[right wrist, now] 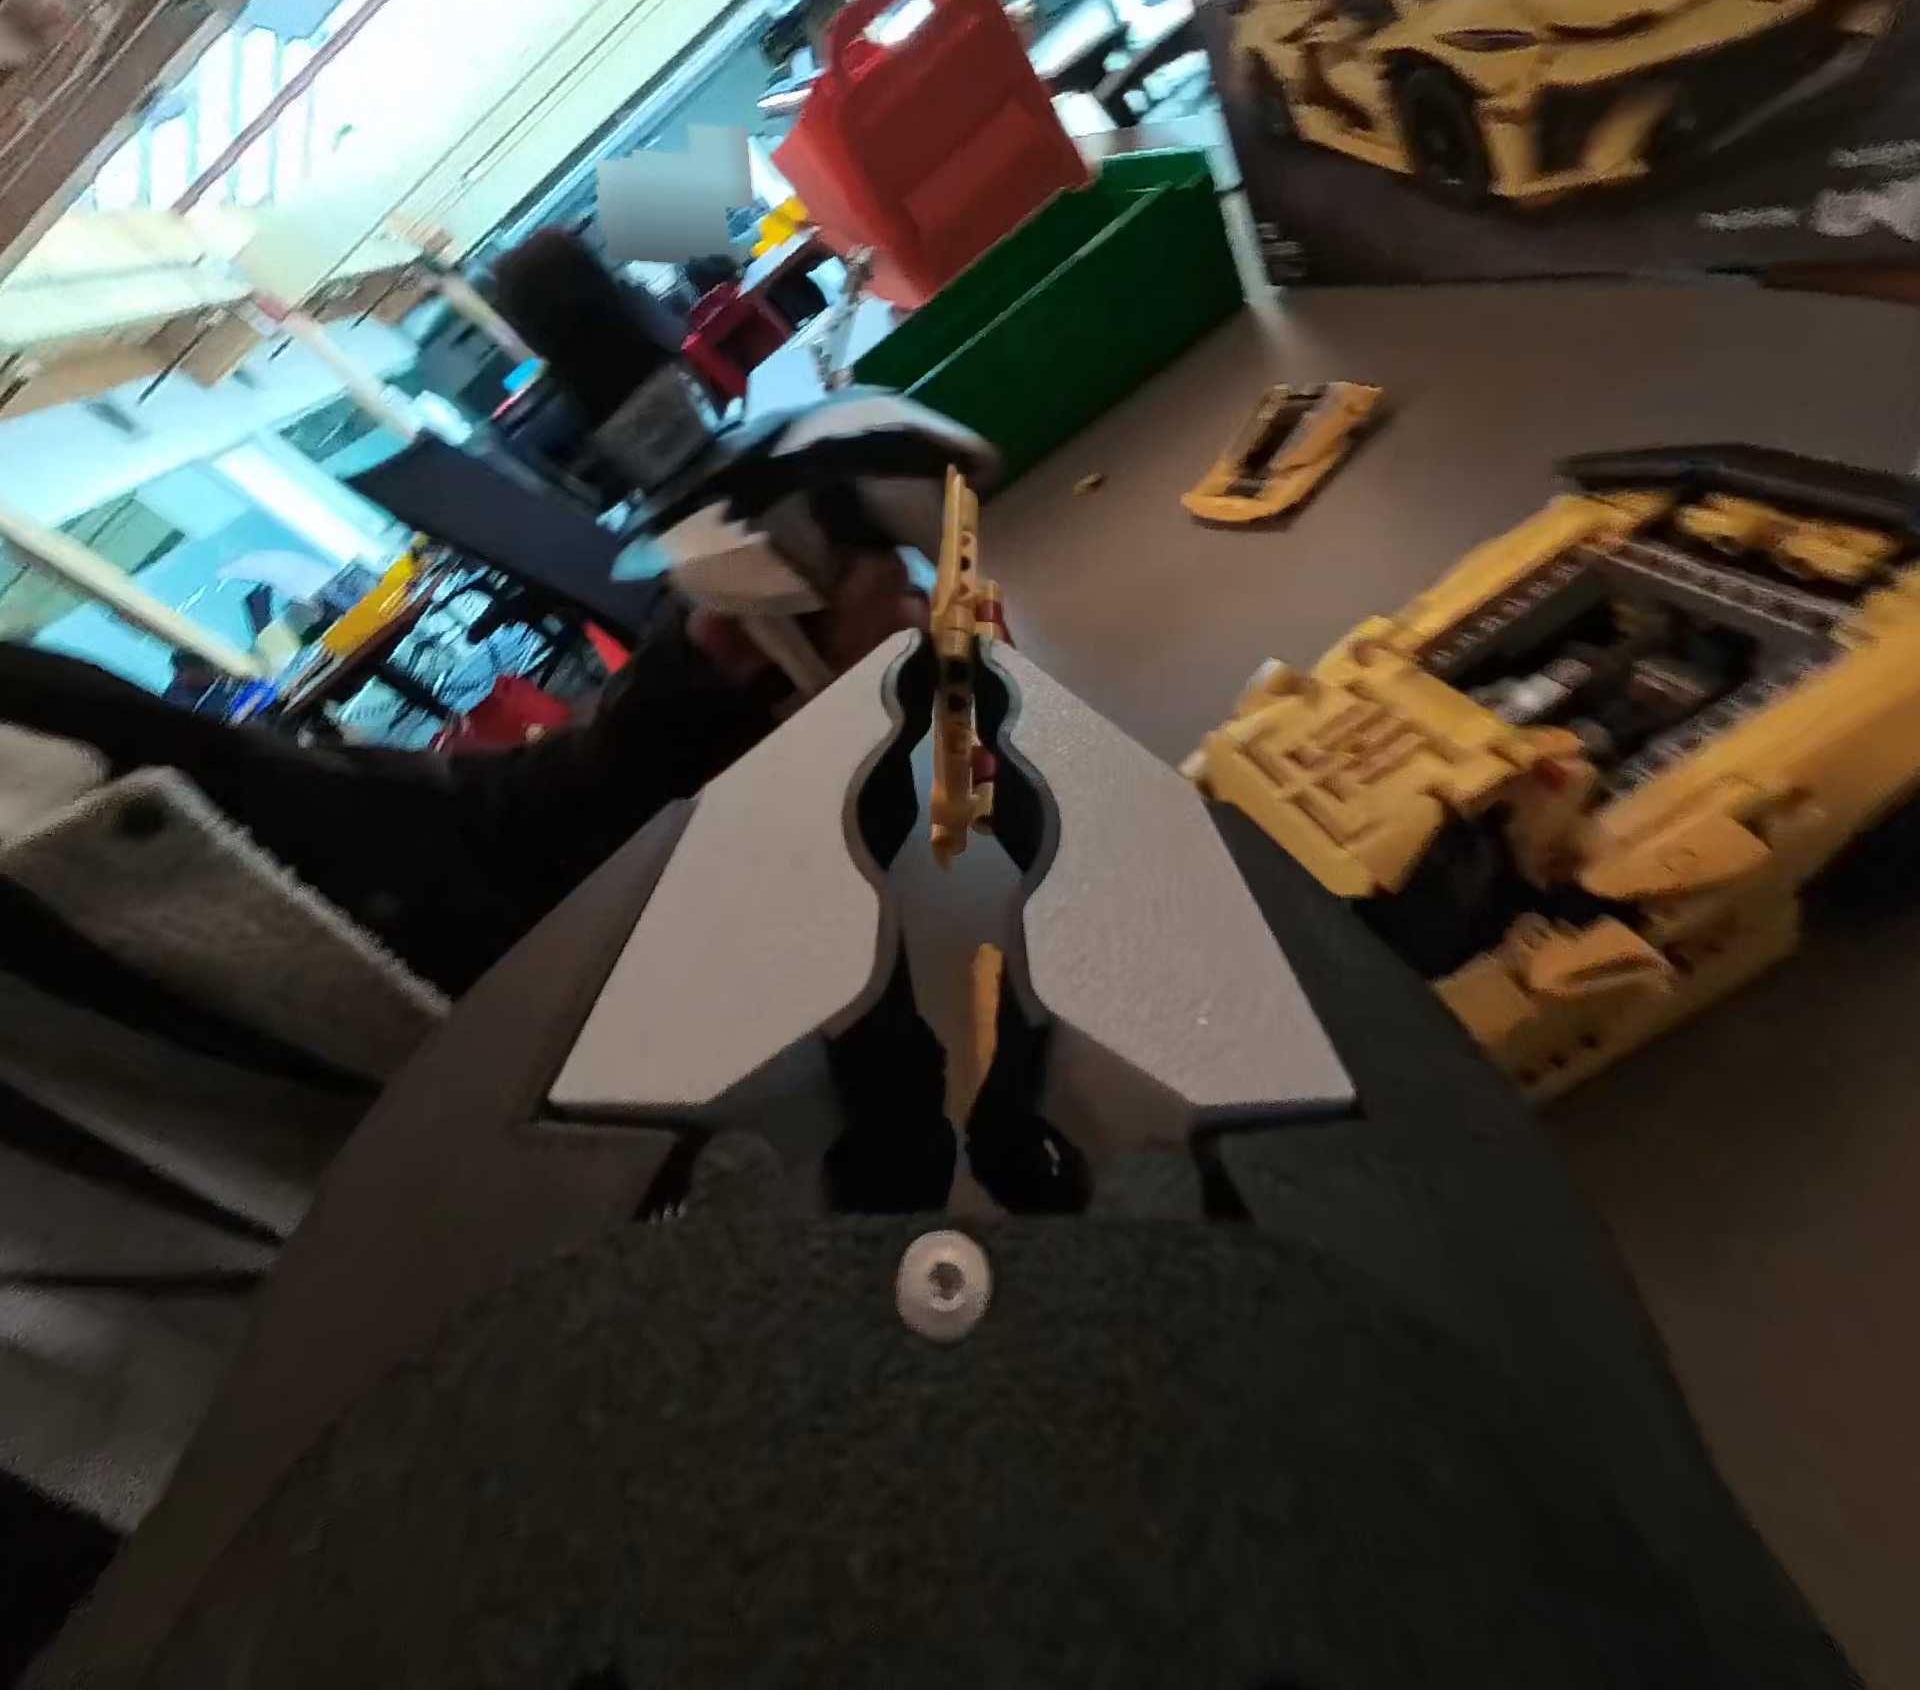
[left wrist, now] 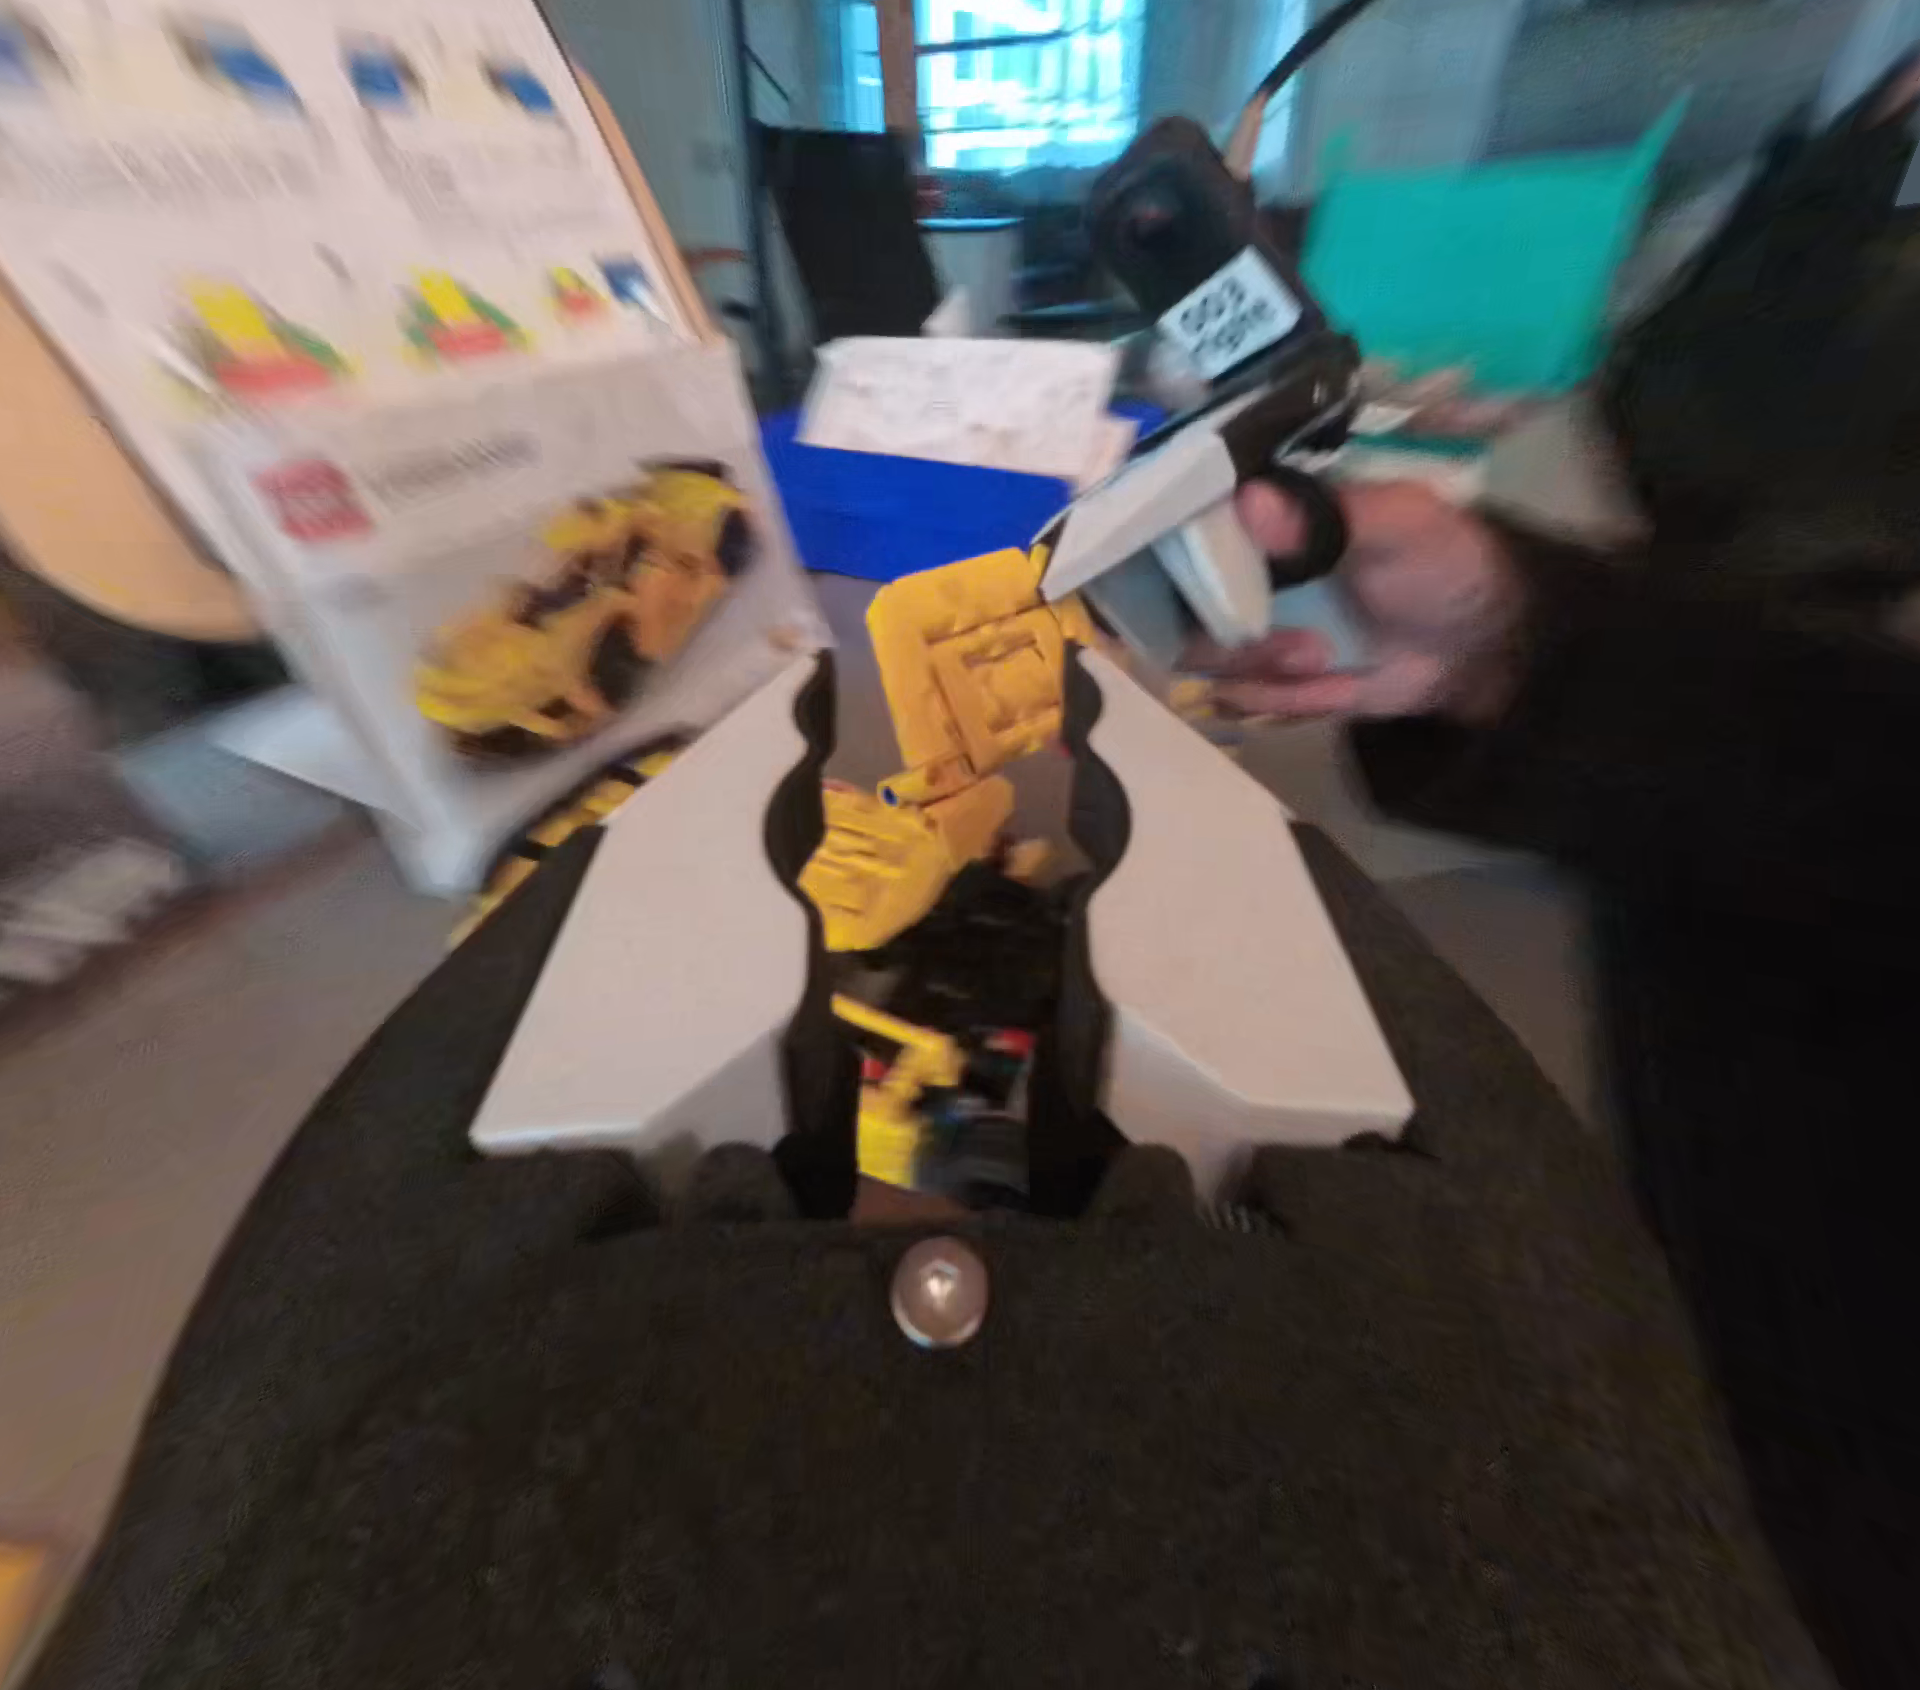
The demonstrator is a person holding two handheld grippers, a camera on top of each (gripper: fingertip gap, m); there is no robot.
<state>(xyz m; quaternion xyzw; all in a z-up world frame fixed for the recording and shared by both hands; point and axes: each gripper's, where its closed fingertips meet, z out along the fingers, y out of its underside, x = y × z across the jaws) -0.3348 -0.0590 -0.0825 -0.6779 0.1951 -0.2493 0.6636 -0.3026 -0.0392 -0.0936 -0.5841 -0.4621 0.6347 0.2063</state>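
Note:
My right gripper [right wrist: 951, 648] is shut on a thin flat yellow brick panel [right wrist: 956, 601], seen edge-on between its tips. In the left wrist view that gripper [left wrist: 1049, 580] holds the panel [left wrist: 977, 705] by its upper corner. My left gripper [left wrist: 948, 669] is open, and the panel hangs just beyond and between its tips. Below it sits a part-built yellow and black brick car [left wrist: 894, 871]. The car also shows in the right wrist view [right wrist: 1558, 757], on the grey table to the right. The left gripper [right wrist: 779, 539] shows blurred just left of the panel's top.
A loose yellow body panel [right wrist: 1288, 451] lies on the table [right wrist: 1403, 352]. A green bin [right wrist: 1060, 321] with a red bag [right wrist: 925, 134] stands behind it. The car's box [left wrist: 520, 601], a blue bin [left wrist: 904, 497] and a leaning instruction board [left wrist: 260, 134] stand at the back.

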